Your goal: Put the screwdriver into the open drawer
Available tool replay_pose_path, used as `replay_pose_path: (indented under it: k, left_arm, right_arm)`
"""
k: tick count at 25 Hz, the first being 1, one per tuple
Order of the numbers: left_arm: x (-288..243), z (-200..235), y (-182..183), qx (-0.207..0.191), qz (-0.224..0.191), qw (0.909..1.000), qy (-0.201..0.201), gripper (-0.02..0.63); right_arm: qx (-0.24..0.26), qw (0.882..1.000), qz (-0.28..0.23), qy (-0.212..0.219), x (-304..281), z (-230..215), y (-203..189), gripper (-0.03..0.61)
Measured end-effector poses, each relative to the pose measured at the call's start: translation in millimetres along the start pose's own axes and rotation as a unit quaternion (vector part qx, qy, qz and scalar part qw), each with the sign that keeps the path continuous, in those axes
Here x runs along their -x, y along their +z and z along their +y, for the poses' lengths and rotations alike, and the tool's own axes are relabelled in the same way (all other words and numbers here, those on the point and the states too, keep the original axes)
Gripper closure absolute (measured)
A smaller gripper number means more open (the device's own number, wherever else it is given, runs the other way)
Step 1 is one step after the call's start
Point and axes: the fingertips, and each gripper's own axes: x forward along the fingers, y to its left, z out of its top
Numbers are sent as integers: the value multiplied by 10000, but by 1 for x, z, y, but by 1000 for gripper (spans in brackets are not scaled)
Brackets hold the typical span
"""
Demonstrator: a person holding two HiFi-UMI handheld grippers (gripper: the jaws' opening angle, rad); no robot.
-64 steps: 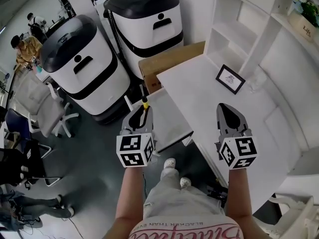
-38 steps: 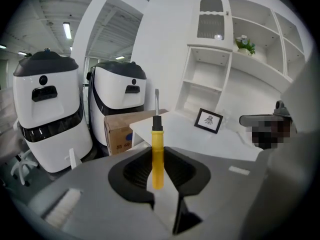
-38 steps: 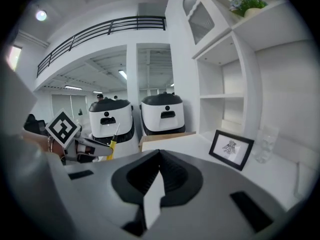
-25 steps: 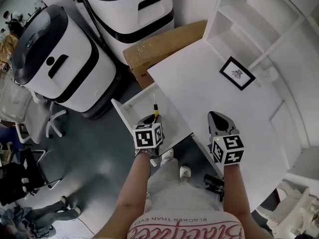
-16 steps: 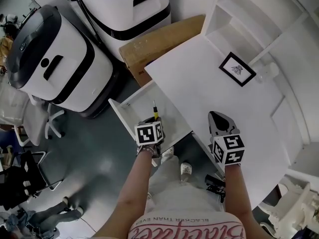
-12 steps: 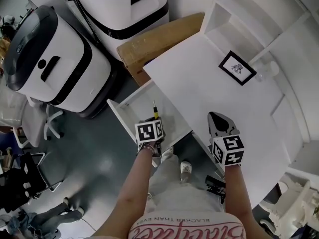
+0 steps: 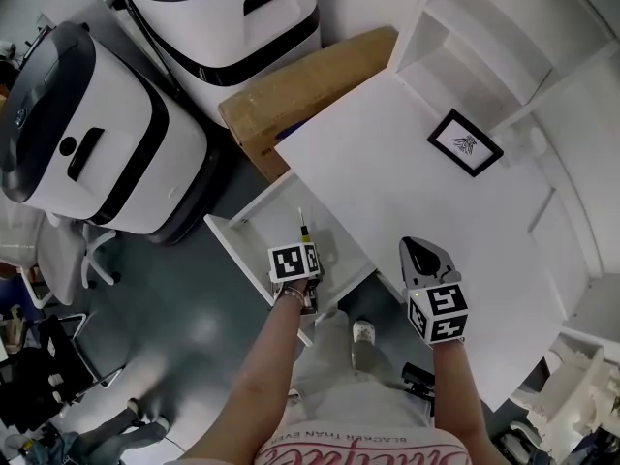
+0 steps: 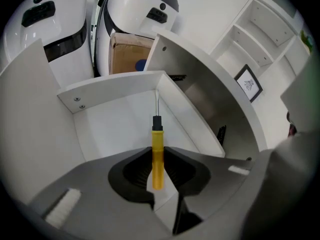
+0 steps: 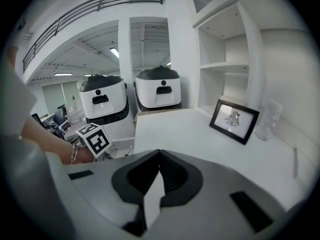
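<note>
Screwdriver (image 8: 157,139) clenched by its handle in my left gripper (image 8: 157,160), tip aimed into the drawer (image 8: 115,126) for dropping; right gripper (image 9: 158,159) closed, idle.

Right gripper (image 9: 160,152): jaws closed, tips touching. White desk (image 9: 180,134) lies past fingers. Black picture frame (image 9: 234,120) stands on desk, ahead and right of fingers. Clear glass (image 9: 265,121) just beside frame. Marker cube (image 9: 95,138) and wrist (image 9: 55,153) left of fingers. Far ahead: left machine (image 9: 104,104), right machine (image 9: 159,89), both white with black tops. White shelves (image 9: 220,49) high on right.
</note>
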Motion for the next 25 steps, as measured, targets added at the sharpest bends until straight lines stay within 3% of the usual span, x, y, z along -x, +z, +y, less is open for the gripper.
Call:
replay_pose_path:
  k: [13,25]
  left_arm:
    - [-46,20,-19,699,688,9952,56,532]
    - [-68,27,-35,1191,1025,9875,104,532]
  right_arm:
    - [-122,9997,172,-108,-9,6,-8,572]
    - [-36,9997,248,-28,-19,5,-8,572]
